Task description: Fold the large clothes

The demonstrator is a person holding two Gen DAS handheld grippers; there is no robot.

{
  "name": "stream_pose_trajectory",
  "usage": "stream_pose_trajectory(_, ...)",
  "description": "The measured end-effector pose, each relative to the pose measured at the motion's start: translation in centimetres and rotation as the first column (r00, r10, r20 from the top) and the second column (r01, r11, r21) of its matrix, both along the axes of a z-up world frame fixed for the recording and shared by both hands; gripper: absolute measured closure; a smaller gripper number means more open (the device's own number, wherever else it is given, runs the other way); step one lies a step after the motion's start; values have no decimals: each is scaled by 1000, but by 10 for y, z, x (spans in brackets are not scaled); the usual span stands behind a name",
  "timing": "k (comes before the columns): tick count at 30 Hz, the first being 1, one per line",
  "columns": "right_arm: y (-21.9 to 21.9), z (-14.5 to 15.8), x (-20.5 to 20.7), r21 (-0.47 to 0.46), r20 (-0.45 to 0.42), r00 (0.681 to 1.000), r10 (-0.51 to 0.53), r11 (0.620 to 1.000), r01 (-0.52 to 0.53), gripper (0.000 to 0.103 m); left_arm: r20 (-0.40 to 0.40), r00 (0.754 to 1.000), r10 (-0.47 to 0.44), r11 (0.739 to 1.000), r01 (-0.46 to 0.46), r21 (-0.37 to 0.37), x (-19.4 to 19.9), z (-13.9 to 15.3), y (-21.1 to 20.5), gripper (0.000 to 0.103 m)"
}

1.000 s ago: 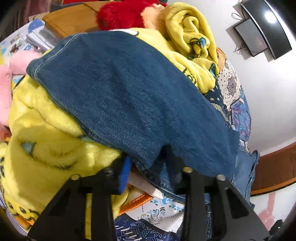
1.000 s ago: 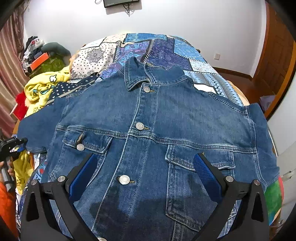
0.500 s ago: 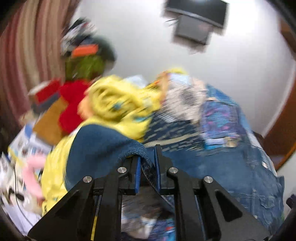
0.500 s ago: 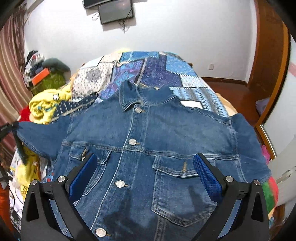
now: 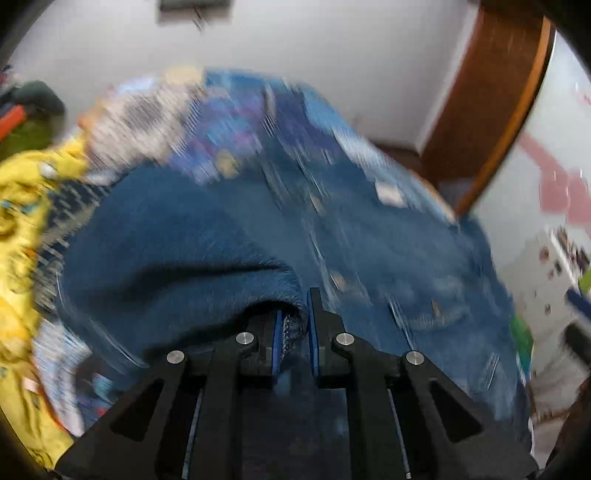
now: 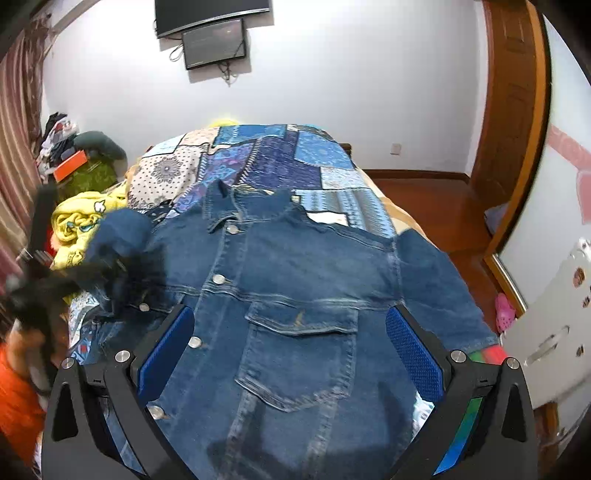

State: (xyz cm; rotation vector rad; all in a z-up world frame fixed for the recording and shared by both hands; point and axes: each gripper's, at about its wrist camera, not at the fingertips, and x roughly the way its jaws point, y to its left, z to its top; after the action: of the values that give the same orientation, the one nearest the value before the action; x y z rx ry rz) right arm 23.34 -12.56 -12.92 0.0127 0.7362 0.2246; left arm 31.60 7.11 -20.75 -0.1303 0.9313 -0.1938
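A blue denim jacket [image 6: 303,295] lies front up on a patchwork bedspread [image 6: 273,162], collar toward the far wall. My left gripper [image 5: 293,332] is shut on the cuff of the jacket's left sleeve [image 5: 177,236], lifted and curled over the jacket's body; that view is blurred by motion. In the right wrist view the same gripper [image 6: 122,273] shows as a dark blur holding the sleeve [image 6: 122,229] above the left chest. My right gripper [image 6: 290,354] is open and empty, hovering above the jacket's lower front and chest pocket [image 6: 299,354].
A yellow plush blanket [image 6: 77,221] is heaped at the bed's left side. A wooden door frame [image 6: 517,122] stands at right, with a white cabinet [image 6: 554,332] near it. A wall TV [image 6: 214,33] hangs behind the bed.
My left gripper closed on the sleeve cuff, lifted it and swung it right, over the jacket's front. My right gripper stayed open and backed up a little above the hem.
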Motion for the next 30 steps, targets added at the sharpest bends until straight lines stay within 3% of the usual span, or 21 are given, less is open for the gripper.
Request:
stream_pose_trajectory(3,-17,-1,-1,24,-10,1000,-24,999,24,0,-101,995,-5,999,9,41,4,-34,-27,92)
stream_pose_trajectory(7,-33,-3,-4,40,-15,999,-52,998,52,0,-139,990,5,999,-1,32,-3,-49,-31,91)
stream_pose_trajectory(9,-38,-5,-3,45,-21,998,-65,997,66,0,-158,987,-2,1000,1,-1,-7,-43,-23,82)
stream_pose_trajectory(11,-43,-7,-4,47,-27,997,-72,996,74,0,-163,987,-9,998,0,-56,-14,-35,-13,58)
stream_pose_trajectory(16,-46,-8,-4,65,-36,997,-74,995,76,0,-110,992,65,988,-80,-134,-35,-6,21,39)
stream_pose_trajectory(19,-43,-10,-3,52,-31,997,-66,996,68,0,-94,984,150,963,-167,-209,-42,1,54,31)
stream_pose_trajectory(25,-41,-17,1,40,-47,997,-63,997,65,0,-232,951,203,846,-290,-447,-36,-33,106,31)
stream_pose_trajectory(30,-47,-25,8,29,-68,994,-81,996,83,0,-333,918,217,687,-386,-616,-26,-72,134,31)
